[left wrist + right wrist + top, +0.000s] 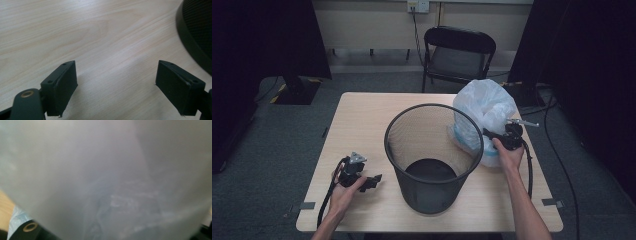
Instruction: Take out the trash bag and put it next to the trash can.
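Step in hand: by my reading, the filled bag has come out of the bin and is being set down beside it; whether the right gripper grips it or has let go cannot be told.
Next move: likely to free the right gripper from the plastic and draw it back without toppling the bag.
Worktop (362,115): pale wood, carrying the bin at the middle and the bag to its right.
Bin (433,157): black wire mesh, round, upright, nothing seen inside.
Bag (484,117): thin white plastic with a bluish band low down, bulging, standing touching the bin's right rim.
Right gripper (490,135): against the bag's lower side; plastic covers its jaws.
Left gripper (374,181): low over the worktop left of the bin, jaws wide apart, holding nothing.
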